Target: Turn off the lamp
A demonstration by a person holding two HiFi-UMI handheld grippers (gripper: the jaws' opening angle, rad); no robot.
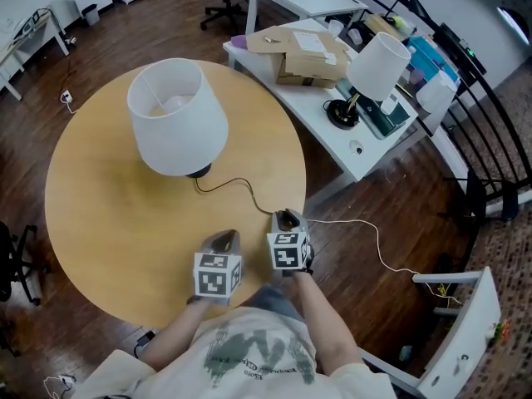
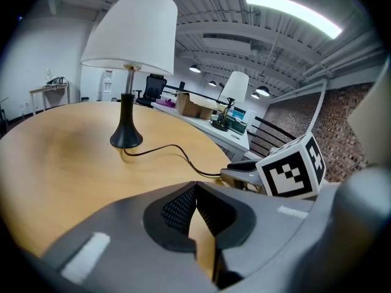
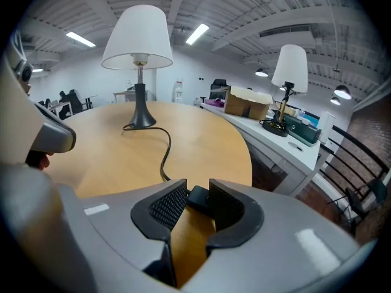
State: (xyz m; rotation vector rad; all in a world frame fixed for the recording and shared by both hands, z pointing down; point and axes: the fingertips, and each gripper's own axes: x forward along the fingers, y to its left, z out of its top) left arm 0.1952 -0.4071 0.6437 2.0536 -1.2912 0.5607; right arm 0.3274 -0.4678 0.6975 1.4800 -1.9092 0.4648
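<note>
Since the lamp's [image 1: 177, 116] inline switch [image 3: 199, 198], at the table's [image 1: 100, 223] near edge, looked small, hard and light, the right gripper [image 3: 198, 185] clamped it across its sides while the left gripper's [image 2: 197, 184] jaws sat together, empty.

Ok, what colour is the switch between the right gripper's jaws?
Black. The switch shows best in the right gripper view.

What sits where on your desk [image 1: 100, 223]
The lamp [image 1: 177, 116] stands on the far half. Its cord [image 1: 241, 185] runs toward you to the switch [image 3: 199, 199], gripped between the jaws of your right gripper [image 1: 288, 219] at the near edge. Your left gripper [image 1: 224, 239] sits just left of it. Beyond, at right, a second desk [image 1: 366, 160] carries another lamp [image 1: 378, 65] and a box [image 1: 312, 56].
</note>
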